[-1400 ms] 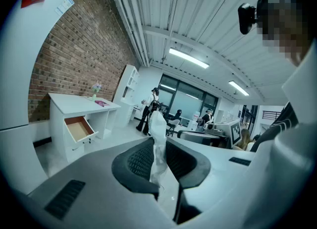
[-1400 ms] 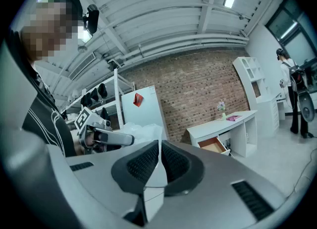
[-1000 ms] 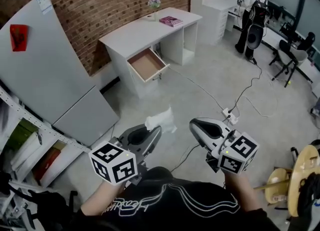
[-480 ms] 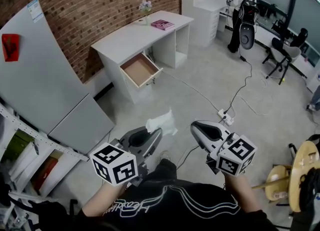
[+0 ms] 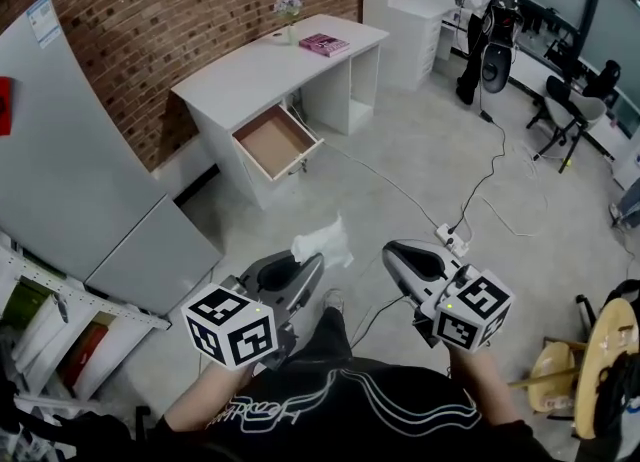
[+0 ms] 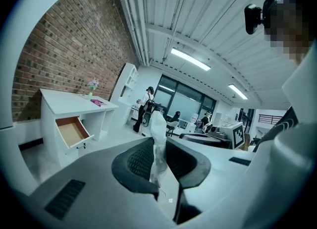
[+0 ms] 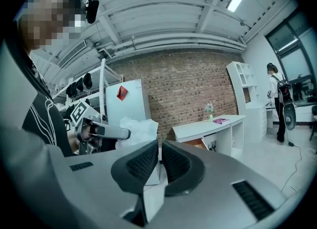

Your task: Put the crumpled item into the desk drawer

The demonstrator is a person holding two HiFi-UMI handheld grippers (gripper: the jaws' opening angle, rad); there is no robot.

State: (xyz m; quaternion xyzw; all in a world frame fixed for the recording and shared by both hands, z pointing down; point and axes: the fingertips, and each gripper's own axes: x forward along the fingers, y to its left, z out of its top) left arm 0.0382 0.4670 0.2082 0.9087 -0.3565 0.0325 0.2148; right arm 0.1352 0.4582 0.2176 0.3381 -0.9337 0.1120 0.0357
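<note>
Jutting forward, crumpled item [image 5: 322, 242] extends past left claw [image 5: 311, 266].

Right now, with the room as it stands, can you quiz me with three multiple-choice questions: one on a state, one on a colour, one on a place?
1. The desk drawer is: A pulled open; B shut; C lying on the floor.
2. The book on the desk is: A green; B pink; C black.
3. The crumpled item is: A inside the drawer; B on the desk; C gripped in the left claw.

Answers: 1 A, its brown inside shows; 2 B, it is pink against the white top; 3 C, the white wad sticks up between that claw's pads.
</note>
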